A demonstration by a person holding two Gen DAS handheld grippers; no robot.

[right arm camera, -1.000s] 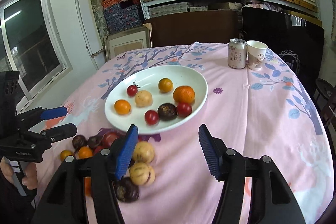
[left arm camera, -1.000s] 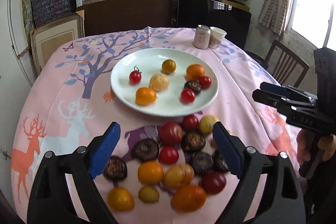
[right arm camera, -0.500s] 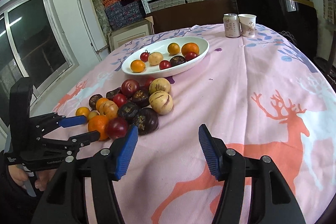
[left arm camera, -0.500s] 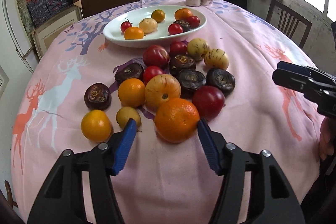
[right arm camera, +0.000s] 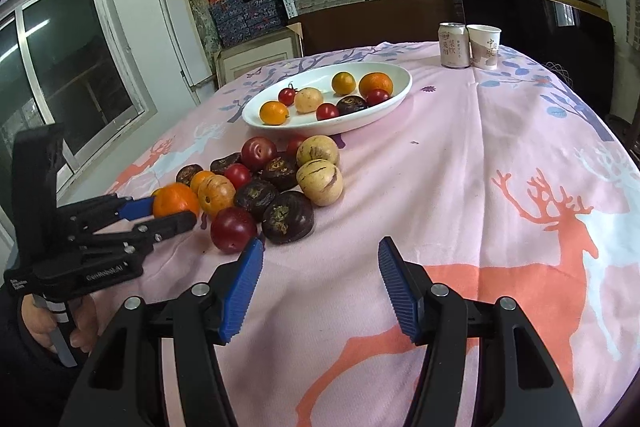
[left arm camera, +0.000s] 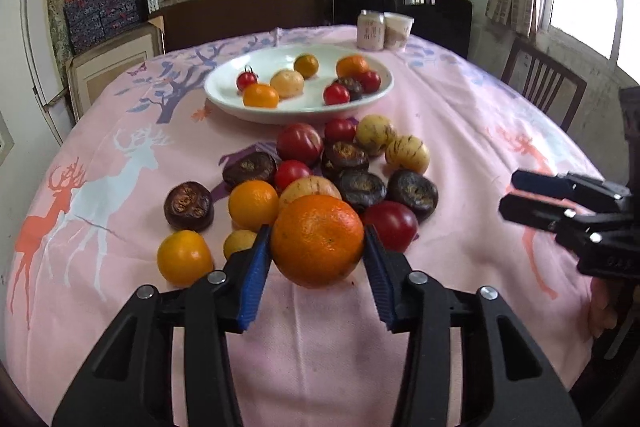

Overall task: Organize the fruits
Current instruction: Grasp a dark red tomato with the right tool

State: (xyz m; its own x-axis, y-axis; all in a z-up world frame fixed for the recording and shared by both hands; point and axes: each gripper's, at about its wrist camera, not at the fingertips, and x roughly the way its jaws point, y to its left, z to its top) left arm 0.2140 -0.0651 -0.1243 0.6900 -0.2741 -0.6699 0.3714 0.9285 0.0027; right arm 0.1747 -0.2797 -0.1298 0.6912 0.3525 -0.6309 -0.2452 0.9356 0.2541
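My left gripper is shut on a large orange at the near edge of a pile of loose fruit on the pink tablecloth; both pads touch its sides. The same orange and left gripper show in the right wrist view. A white oval plate behind the pile holds several small fruits; it also shows in the right wrist view. My right gripper is open and empty, over bare cloth to the right of the pile, and is seen from the left wrist.
A drink can and a paper cup stand at the table's far edge. A wooden chair is at the right of the table. Shelves with boxes line the back wall.
My left gripper came down to the pile's near edge and closed on the large orange. My right gripper drew back from the plate to the cloth at the right of the pile.
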